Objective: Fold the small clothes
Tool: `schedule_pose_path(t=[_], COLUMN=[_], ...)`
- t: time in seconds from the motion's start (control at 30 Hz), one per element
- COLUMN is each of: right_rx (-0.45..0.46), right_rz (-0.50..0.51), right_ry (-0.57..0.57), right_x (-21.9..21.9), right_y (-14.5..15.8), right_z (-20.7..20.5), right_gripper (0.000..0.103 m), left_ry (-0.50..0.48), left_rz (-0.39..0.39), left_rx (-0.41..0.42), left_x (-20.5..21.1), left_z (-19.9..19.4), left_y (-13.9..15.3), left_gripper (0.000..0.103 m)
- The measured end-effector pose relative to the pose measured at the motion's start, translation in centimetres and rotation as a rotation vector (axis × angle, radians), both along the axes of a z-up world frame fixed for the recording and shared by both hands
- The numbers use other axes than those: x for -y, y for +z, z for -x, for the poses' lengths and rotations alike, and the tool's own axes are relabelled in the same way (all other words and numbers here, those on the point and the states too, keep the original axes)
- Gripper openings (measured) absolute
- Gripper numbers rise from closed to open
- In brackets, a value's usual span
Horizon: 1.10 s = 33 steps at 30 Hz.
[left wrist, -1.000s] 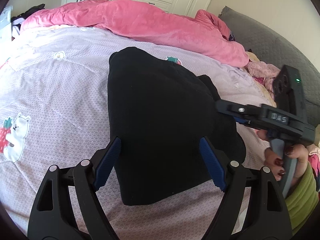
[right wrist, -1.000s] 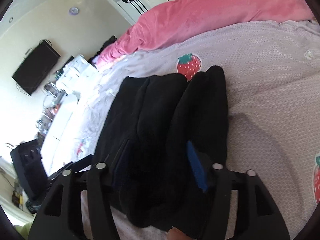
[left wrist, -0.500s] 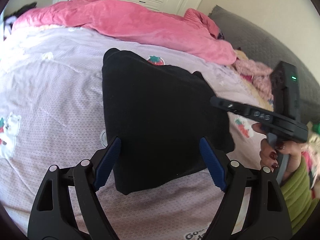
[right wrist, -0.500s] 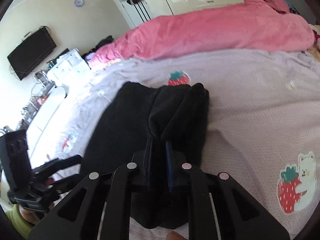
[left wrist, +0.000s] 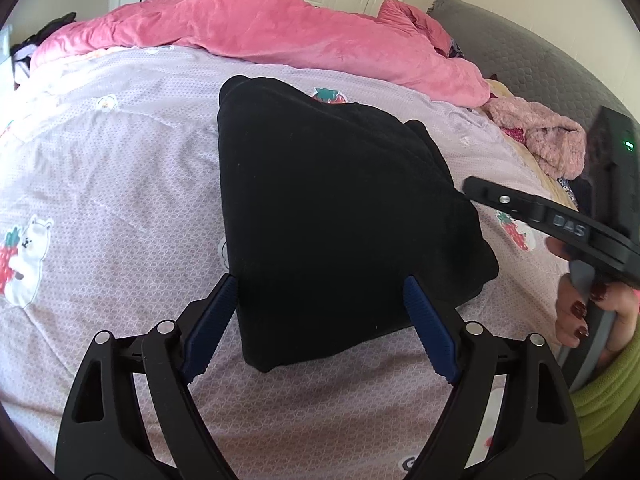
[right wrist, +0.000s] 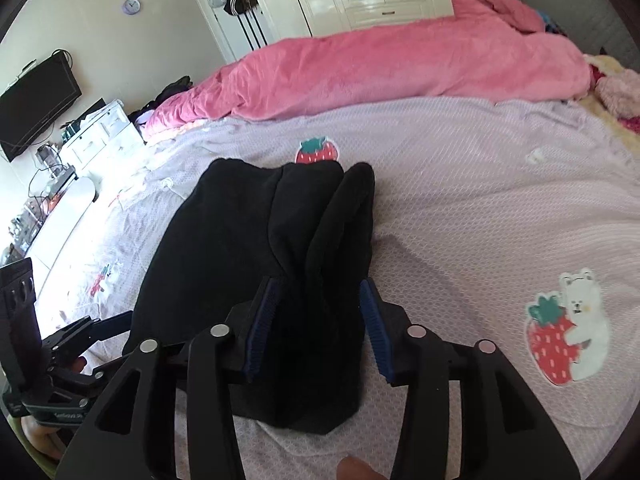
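A folded black garment lies on the lilac bed cover. The left hand-held gripper is spread wide over its near edge, holding nothing. The right hand-held gripper is opening, with a black fold between its blue pads.

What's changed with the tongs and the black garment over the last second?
The right tongs pinched shut on the black garment's bunched edge, and are now opening, with the fold between the pads but unpressed. The left tongs stayed open over the garment, which stayed on the bed.
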State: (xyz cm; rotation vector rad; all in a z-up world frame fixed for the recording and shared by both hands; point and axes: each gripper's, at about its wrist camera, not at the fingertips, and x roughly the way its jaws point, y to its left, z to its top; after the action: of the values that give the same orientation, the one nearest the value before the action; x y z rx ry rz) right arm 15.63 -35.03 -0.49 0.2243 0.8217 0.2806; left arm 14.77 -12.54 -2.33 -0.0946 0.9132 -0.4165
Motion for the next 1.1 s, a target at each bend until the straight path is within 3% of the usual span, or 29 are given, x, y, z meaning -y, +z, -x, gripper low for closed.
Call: schedule_pose_path(t=[0.27,0.47,0.63,1.1], right_rx=[0.106,0.180,0.220,0.320], right_rz=[0.018,0.032,0.033,0.102], right_ry=[-0.023,-0.037,-0.056,-0.097], right_x=[-0.3,-0.6,-0.9,-2.8], right_y=[2.9,4.7,5.7,7.0], right_z=[3.7,6.2,7.5,11.7], right_gripper=[0.079,0.089,0.094,0.098], left_ry=[0.018,0.039,0.061,0.152], left_rz=[0.013,0.006,0.007,-0.045], left_rx=[0.038,0.075,0.106,0.197], left_x=[-1.2,-2.2,-3.1,-6.1], left_z=[1.5,2.8,3.8,7.5], left_y=[1.6,2.9,4.0,6.5], left_gripper=[0.078,0.083,0.093,0.094])
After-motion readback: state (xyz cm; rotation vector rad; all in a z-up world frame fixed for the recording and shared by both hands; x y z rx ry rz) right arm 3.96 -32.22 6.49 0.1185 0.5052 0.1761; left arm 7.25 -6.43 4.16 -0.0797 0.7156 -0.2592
